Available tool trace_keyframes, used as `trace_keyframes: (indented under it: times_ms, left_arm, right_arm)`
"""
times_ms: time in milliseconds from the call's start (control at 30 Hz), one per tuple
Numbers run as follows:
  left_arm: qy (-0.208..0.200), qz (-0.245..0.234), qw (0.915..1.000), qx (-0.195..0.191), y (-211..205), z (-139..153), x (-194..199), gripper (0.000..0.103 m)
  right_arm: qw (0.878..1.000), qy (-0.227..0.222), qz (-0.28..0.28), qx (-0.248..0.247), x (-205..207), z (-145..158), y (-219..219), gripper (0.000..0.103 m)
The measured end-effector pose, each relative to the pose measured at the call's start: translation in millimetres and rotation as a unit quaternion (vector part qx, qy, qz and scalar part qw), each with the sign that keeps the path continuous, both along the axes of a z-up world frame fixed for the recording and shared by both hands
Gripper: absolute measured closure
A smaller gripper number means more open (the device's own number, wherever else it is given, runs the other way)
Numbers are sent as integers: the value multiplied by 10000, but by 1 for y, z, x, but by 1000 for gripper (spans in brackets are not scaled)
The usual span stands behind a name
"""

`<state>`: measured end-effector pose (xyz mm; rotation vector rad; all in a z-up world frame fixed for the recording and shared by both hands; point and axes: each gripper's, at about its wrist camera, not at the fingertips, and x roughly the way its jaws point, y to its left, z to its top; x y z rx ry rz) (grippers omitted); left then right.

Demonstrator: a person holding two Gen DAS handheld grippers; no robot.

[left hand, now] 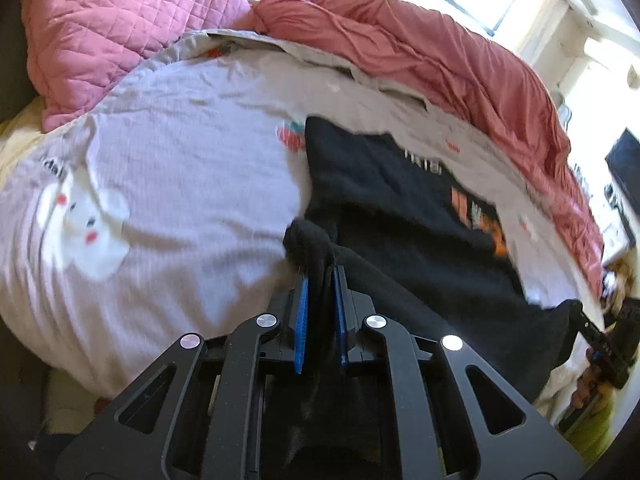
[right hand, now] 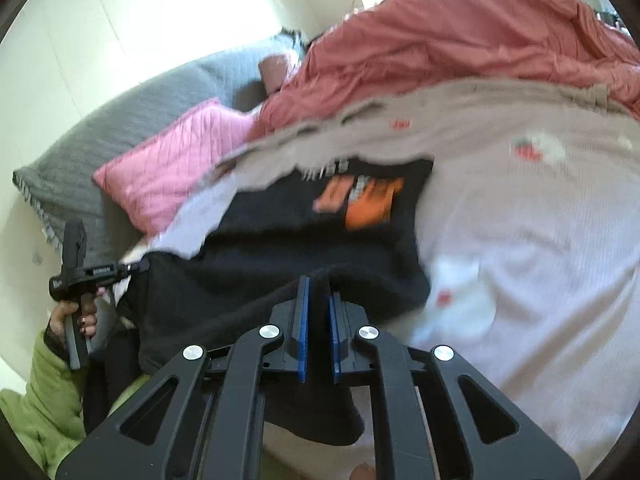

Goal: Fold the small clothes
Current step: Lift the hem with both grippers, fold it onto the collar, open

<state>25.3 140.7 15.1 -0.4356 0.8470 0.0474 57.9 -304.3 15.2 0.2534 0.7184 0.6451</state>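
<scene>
A black t-shirt (left hand: 404,216) with an orange and white print lies on the pale bedspread (left hand: 192,168), its near edge lifted. My left gripper (left hand: 320,276) is shut on a bunched black corner of it. My right gripper (right hand: 318,292) is shut on the shirt's (right hand: 304,232) other near corner. The right gripper also shows at the far right of the left wrist view (left hand: 600,340), and the left gripper at the left of the right wrist view (right hand: 136,267), each pinching the shirt's edge. The view is motion-blurred.
A pink quilted pillow (left hand: 116,36) and a rumpled salmon duvet (left hand: 460,64) lie at the far side of the bed. A grey pillow (right hand: 132,120) rests against the wall. The bedspread (right hand: 520,240) has bunny and strawberry prints. A green sleeve (right hand: 44,396) is at lower left.
</scene>
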Motion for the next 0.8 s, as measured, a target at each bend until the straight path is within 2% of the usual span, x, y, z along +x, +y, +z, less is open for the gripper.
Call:
trace_keyframes:
  times_ms: [133,267,367,533,600,667,767,800]
  left_arm:
    - [14,264,9993,-255,15,4,36,98]
    - [102,396,9979,-502,21,-1,72,98]
    - [233,453,9972,-550,20,-10,102,97]
    - [274,716,9924,-965,31,-41,129,96]
    - [70,712,9919,-1049,35,-48,128,92]
    - [-223,565,9926,-1050,36,-51,124,76]
    - [-170,580,9931,-1000,43,-56,116,69]
    - [-209,635,9922,-1052,47,-56,111,67]
  right_arm:
    - [9991,-216,-329,127,35,14,-4,95]
    - [9976,-190,-651,120,69,13,-6,95]
    - [9966,5,-827,13,91,2,-4,95]
    - [9925,362,-1118,-327,115,-27,3,95]
    - [9898,552,-1207,-510,123,-39,7,95]
    - [9883,642,-1252,-595,124,-45,9,95]
    - [9866,618,-1306,-762,126,-47,14,94]
    - [9862,624,-1311,-800,127,-47,16,89]
